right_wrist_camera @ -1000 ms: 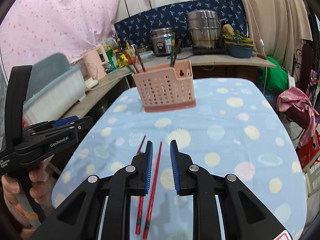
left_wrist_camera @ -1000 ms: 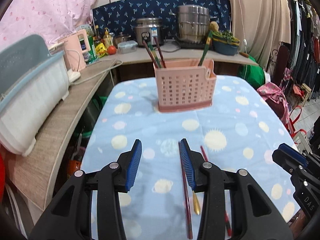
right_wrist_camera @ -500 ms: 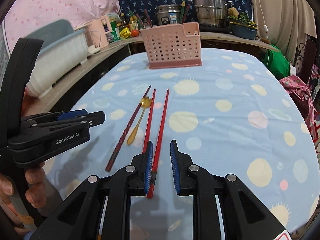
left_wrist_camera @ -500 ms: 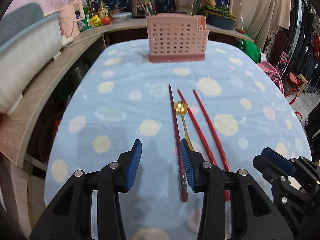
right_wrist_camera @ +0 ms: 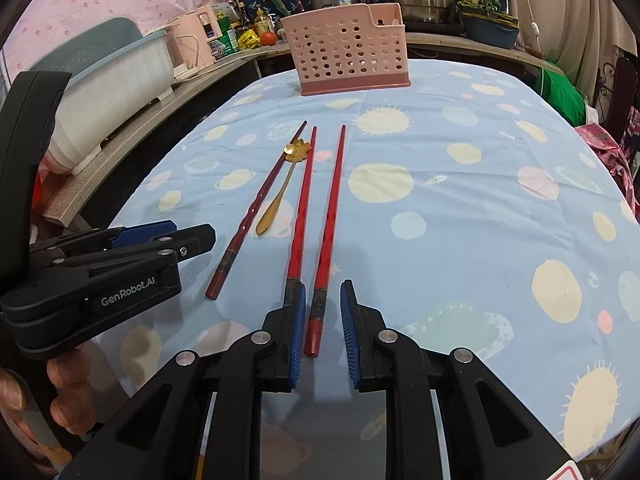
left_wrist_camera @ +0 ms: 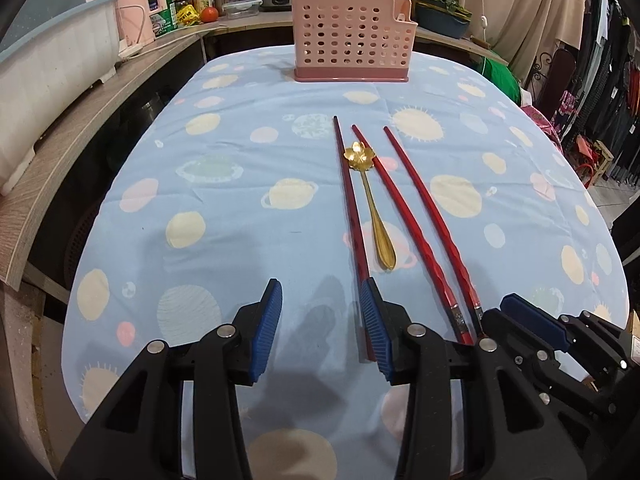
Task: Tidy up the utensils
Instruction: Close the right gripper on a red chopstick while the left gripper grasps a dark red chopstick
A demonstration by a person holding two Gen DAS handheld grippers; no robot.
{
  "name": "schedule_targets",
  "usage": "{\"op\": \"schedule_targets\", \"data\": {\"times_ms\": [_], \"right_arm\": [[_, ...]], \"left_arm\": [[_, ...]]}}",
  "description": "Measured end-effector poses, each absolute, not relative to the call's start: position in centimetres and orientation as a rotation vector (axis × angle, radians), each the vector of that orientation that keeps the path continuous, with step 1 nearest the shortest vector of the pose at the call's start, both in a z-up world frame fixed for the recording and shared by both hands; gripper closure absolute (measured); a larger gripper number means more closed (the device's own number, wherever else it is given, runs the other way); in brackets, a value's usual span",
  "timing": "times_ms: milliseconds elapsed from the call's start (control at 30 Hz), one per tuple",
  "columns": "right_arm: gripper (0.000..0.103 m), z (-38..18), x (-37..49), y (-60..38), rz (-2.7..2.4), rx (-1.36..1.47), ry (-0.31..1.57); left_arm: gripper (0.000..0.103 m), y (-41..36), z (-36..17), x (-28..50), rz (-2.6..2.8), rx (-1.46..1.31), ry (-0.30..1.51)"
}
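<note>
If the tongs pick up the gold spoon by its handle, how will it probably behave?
The gold spoon looks like thin metal, so probably stiff and light. Its polished handle may slip between the pads. It lies flat on soft cloth between chopsticks, so getting under it could be awkward.

On the side of your left gripper point(right_wrist_camera: 120, 280), seen from the right wrist camera, you can read "GenRobot.AI" in white letters on the black body. The labels on the bottles and packets on the counter point(right_wrist_camera: 192, 84) behind the table are too small and blurred for you to read.
</note>
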State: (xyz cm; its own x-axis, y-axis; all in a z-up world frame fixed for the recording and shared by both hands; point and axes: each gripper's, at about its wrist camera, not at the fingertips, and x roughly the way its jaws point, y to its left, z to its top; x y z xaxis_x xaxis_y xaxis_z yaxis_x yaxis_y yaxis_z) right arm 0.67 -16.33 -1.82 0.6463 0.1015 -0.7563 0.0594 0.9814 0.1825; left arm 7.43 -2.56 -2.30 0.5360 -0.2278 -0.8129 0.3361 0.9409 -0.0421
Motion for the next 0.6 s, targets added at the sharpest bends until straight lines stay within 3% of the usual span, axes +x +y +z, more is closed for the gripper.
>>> {"op": "schedule_targets", "data": {"times_ms": [133,600], "right_arm": [[0.084,-2.3,0.7,-16.2,0.025,0.201,0.882],[0.093,-2.9,0.5,-16.4,-0.001,0.203,0.879]], "left_arm": [[0.058,-2.5,-2.6,7.2,-0.344,0.120,0.950],[0.058,-3.1,-3.8,6.8,-0.362,0.127,0.975]]}}
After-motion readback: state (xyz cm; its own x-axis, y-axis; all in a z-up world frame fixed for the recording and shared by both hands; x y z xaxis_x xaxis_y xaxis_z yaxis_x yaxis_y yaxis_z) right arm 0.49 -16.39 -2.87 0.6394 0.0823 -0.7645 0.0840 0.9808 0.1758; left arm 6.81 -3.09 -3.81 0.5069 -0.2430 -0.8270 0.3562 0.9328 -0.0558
